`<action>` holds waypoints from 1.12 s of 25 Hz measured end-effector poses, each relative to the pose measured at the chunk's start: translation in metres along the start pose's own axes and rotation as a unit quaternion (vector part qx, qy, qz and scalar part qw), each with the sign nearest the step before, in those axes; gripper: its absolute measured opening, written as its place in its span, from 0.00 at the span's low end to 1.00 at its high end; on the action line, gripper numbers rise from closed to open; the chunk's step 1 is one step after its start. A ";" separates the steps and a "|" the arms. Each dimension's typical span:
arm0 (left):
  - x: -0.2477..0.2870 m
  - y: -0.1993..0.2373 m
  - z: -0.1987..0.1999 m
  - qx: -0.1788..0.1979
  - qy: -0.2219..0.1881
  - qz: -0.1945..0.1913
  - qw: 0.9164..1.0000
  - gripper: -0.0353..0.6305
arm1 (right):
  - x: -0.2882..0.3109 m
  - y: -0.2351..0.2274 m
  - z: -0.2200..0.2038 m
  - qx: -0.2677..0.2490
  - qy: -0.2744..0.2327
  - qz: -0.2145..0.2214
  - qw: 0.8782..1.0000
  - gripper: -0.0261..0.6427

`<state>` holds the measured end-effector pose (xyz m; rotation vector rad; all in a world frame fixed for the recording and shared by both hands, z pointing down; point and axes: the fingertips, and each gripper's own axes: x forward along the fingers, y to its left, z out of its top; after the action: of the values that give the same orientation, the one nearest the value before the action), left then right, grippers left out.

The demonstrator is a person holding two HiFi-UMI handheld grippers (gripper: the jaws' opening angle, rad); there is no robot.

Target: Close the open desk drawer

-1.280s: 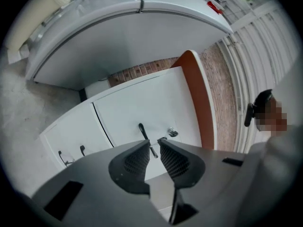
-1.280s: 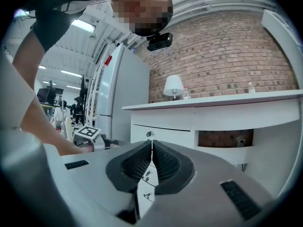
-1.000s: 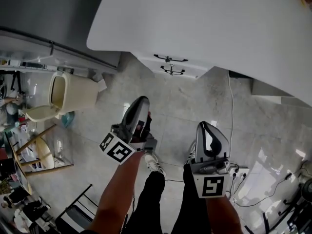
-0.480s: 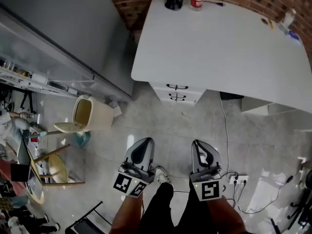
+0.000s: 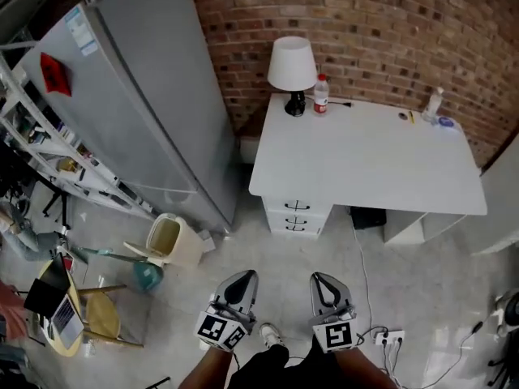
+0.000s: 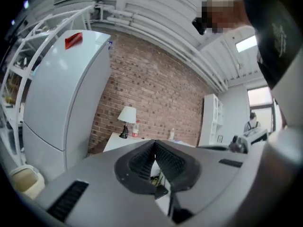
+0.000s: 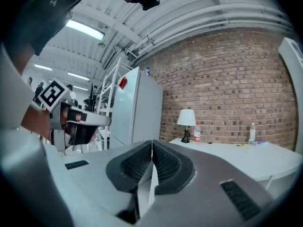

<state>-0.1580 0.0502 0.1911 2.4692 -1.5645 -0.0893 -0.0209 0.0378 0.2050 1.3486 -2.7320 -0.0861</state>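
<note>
White desk [image 5: 373, 156] against a red brick wall [image 5: 389, 31], seen from well back and above. On its far left corner, a lamp [image 5: 293, 67] with a white shade and, just beside it, a clear bottle [image 5: 321, 94] with a red cap. Under the desk's left end, the drawer stack [image 5: 298, 218]: three white fronts with dark handles, looking level with one another from the head view. Stands well apart from both grippers, across a stretch of pale tiled floor [image 5: 268, 258]. Low in the head view, left gripper [image 5: 241, 276] and right gripper [image 5: 323, 277] side by side, pointing towards the desk. Left gripper: ribbed pads pressed together at the tips, clamping nothing. Right gripper: likewise closed tip to tip, nothing between the pads. At the head view's left, a tall grey refrigerator [image 5: 154, 96]; near its foot, a beige bin [image 5: 174, 241] with its lid up.
</note>
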 end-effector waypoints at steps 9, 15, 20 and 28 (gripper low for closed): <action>-0.048 -0.011 0.054 0.005 -0.011 0.009 1.000 0.06 | -0.037 0.010 0.058 0.000 0.003 -0.003 1.000 0.08; -0.047 -0.038 0.069 0.024 -0.026 0.053 0.998 0.06 | -0.037 0.005 0.105 -0.043 -0.053 0.036 0.997 0.08; -0.046 -0.062 0.080 0.042 -0.032 0.071 0.996 0.06 | -0.043 0.006 0.136 -0.066 -0.091 0.064 0.992 0.08; -0.049 -0.084 0.084 0.013 -0.028 0.073 0.997 0.06 | -0.062 0.006 0.141 -0.037 -0.107 0.059 0.992 0.08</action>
<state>-0.1189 0.1160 0.0884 2.3823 -1.7743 -0.1172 -0.0032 0.0921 0.0615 1.2207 -2.9431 -0.3386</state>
